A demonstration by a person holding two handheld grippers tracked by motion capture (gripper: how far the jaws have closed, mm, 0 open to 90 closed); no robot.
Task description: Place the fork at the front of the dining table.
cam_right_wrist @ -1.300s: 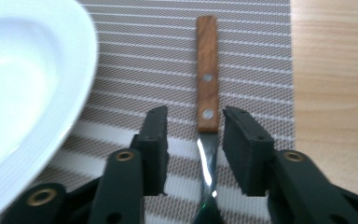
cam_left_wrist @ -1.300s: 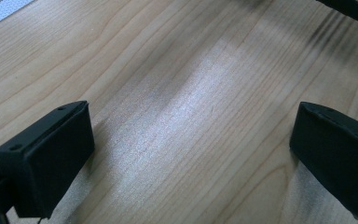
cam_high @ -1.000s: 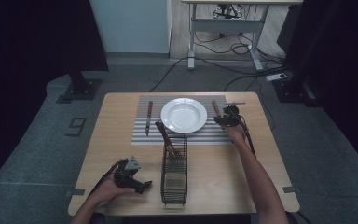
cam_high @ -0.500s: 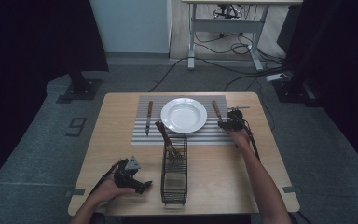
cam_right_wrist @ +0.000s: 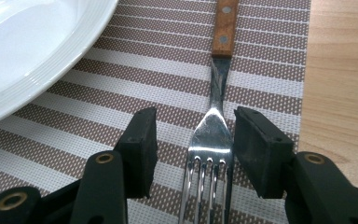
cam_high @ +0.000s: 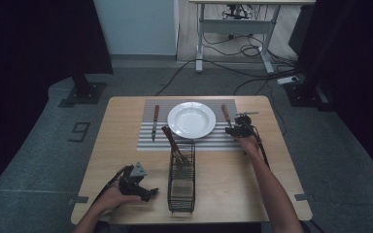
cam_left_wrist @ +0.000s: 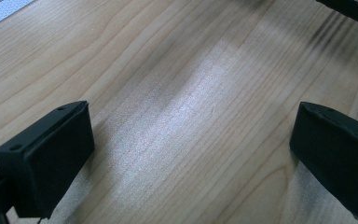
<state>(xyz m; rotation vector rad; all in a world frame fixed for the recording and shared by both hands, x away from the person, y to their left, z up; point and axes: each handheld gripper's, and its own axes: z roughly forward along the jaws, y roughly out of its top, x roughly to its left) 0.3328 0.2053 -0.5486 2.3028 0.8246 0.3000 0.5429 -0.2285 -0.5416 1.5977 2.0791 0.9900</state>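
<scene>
Right of the white round plate, the wooden-handled steel fork lies on the striped placemat. The right gripper has been closing, jaws astride it, not pressing; the left gripper gapes wide. More cutlery waits in the black wire basket.

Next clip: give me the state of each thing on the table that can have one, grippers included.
Right gripper: jaws astride the fork, just been closing, pads not yet pressing.
Fork: flat on the placemat, right of the plate.
Left gripper: open wide over bare table, nothing between the jaws.
Plate: empty, on the placemat.
Knife: flat, left of the plate.
Basket: upright, one wooden-handled utensil leaning in it.
</scene>
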